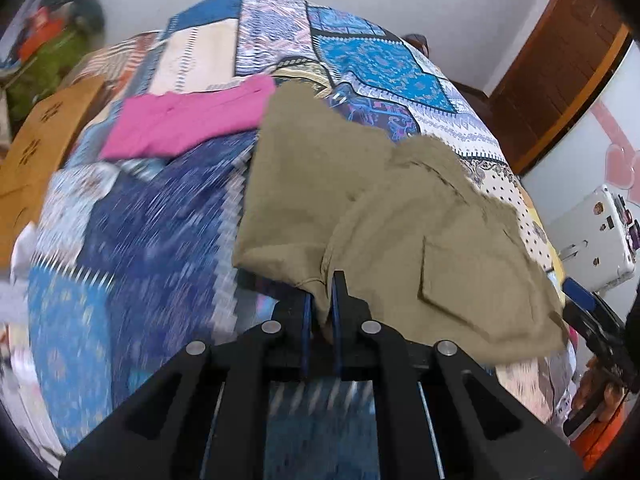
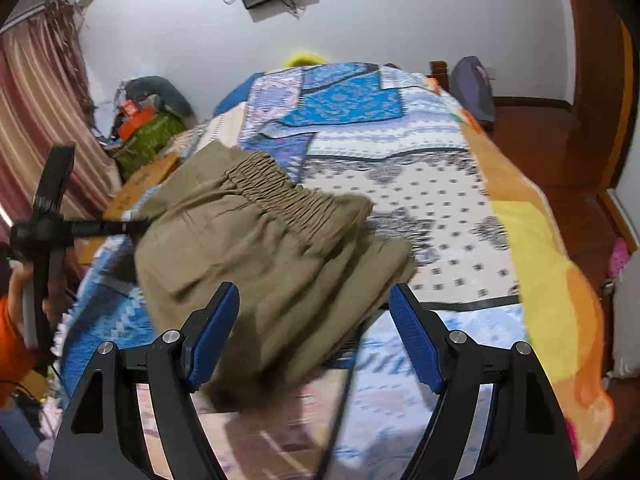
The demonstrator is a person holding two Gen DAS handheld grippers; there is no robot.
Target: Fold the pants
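Khaki pants point(image 1: 360, 216) lie bunched on the patterned bedspread point(image 1: 160, 220). My left gripper point(image 1: 322, 292) is shut on a fold of the khaki cloth near its near edge and holds it up. In the right wrist view the pants point(image 2: 260, 248) show their elastic waistband point(image 2: 280, 188) at the far side. My right gripper point(image 2: 314, 312) is open, its blue pads on either side of the pants' near edge, holding nothing. The left gripper point(image 2: 132, 226) shows at the pants' left edge in that view.
A folded pink garment point(image 1: 180, 120) lies on the bed beyond the pants. A brown cardboard box point(image 1: 36, 160) sits at the bed's left side. A white sewing machine point(image 1: 596, 236) stands on the right. The wooden floor point(image 2: 560, 140) runs along the bed's right side.
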